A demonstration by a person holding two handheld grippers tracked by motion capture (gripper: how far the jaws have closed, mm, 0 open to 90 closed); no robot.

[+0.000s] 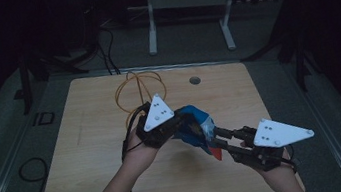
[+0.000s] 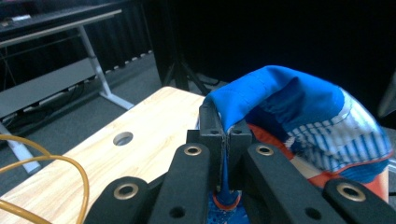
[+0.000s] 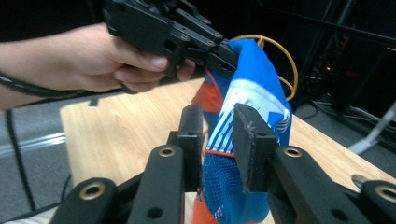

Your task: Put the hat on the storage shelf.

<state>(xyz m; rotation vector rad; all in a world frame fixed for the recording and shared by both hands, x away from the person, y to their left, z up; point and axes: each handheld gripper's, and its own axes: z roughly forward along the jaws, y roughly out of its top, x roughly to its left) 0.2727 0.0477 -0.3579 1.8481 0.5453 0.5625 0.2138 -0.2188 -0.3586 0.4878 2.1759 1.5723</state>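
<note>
Blue cloth [image 1: 195, 125] hangs above the wooden table [image 1: 100, 151], stretched between my grippers. Left gripper [image 2: 227, 135] clamps one edge tight; right gripper [image 3: 218, 140] grips the mesh end, jaws narrowly apart.

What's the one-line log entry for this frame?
left gripper: shut on cloth | right gripper: shut on cloth | cloth: held between both above table
</note>
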